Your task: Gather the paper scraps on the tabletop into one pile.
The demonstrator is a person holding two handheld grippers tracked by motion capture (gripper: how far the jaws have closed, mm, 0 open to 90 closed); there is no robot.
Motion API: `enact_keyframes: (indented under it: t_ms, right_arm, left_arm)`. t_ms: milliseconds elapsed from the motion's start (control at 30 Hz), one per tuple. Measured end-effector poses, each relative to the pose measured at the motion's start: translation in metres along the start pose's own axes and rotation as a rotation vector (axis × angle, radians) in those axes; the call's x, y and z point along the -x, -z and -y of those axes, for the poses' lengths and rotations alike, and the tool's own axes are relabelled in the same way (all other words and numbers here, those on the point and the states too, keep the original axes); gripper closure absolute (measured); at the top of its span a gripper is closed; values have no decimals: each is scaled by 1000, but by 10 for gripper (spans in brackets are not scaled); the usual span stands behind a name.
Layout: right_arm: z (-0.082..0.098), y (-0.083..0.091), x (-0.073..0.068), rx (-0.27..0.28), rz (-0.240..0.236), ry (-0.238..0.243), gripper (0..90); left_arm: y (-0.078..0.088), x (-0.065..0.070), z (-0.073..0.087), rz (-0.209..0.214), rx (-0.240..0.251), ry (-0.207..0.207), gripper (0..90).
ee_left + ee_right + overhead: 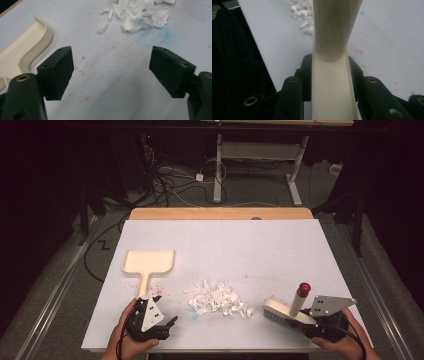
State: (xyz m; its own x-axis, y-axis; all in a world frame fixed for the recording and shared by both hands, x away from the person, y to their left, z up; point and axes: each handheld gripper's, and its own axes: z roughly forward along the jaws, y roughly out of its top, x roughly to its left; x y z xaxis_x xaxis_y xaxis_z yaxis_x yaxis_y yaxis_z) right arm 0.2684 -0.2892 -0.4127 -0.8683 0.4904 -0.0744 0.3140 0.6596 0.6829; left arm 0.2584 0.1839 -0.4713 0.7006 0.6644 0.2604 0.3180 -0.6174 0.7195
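Note:
A cream dustpan (149, 262) lies flat at the left of the white sheet, its handle pointing toward me. Just below and right of that handle my left gripper (165, 316) rests open, nothing between its jaws. In the left gripper view the left gripper (111, 72) faces bare sheet, with the dustpan (25, 47) at left and white paper scraps (140, 15) ahead. The scraps (218, 299) form a pile mid-table. My right gripper (307, 322) is shut on a cream brush (280, 312) with a red-capped handle, right of the pile. In the right gripper view the right gripper (332, 72) clamps the brush (334, 37).
The white sheet (250, 245) covers a wooden table (220, 213) and carries red specks (80, 67) and a faint blue stain (150, 37). Beyond the table are floor cables (170, 180) and a desk frame (260, 155). The near table edge runs just under both hands.

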Motion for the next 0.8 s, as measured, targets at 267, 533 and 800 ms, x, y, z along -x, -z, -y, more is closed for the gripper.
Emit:
enact_keyframes:
  t_ms: [267, 533, 800]
  right_arm:
    - [-28, -34, -12, 1, -37, 65, 679]
    - [-69, -71, -16, 68, -51, 113, 679]
    - [-92, -81, -22, 147, -46, 150, 678]
  left_arm:
    - [-1, -1, 0, 5, -4, -5, 189]
    - [0, -2, 2, 7, 2, -4, 190]
    - [2, -3, 3, 2, 11, 3, 189]
